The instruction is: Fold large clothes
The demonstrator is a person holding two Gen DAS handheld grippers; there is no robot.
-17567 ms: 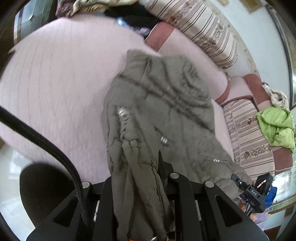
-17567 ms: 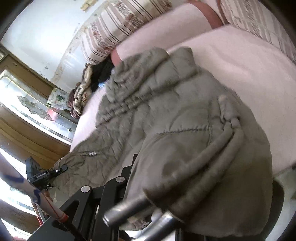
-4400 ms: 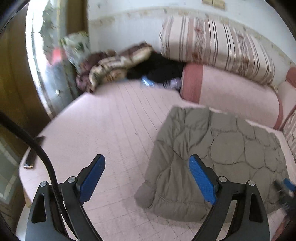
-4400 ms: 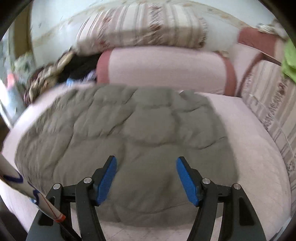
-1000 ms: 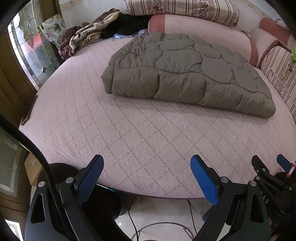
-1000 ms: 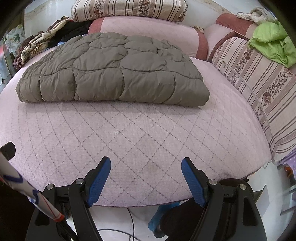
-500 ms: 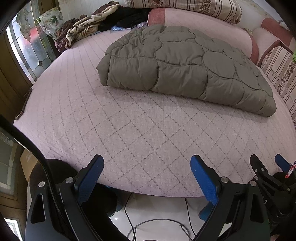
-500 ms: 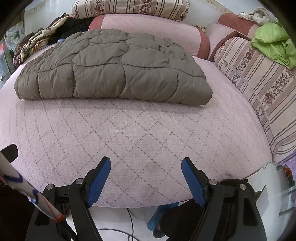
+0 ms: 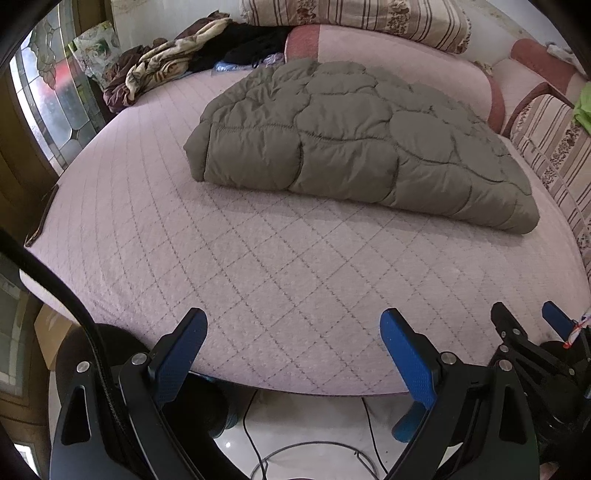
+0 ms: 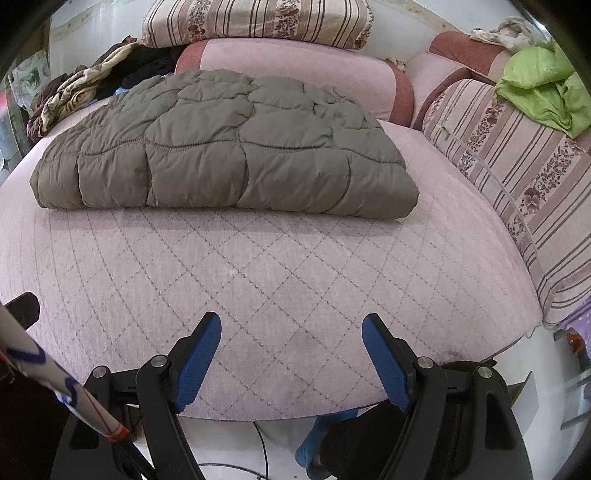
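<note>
We see a big pink bed (image 10: pixel 295 280). The puffy gray coat (image 10: pixel 221 147) lies folded on its far side. Our left gripper (image 9: pixel 291 350) and right gripper (image 10: pixel 291 354) are wide apart, holding nothing. We think the folding is done; next we just back away.

Folded olive quilted puffer jacket (image 10: pixel 221 144) lies on pink quilted round bed (image 10: pixel 280 288), towards its far side. Striped bolster cushions (image 10: pixel 258 20) behind; crumpled lime-green garment (image 10: pixel 543 92) on right-hand cushion.
</note>
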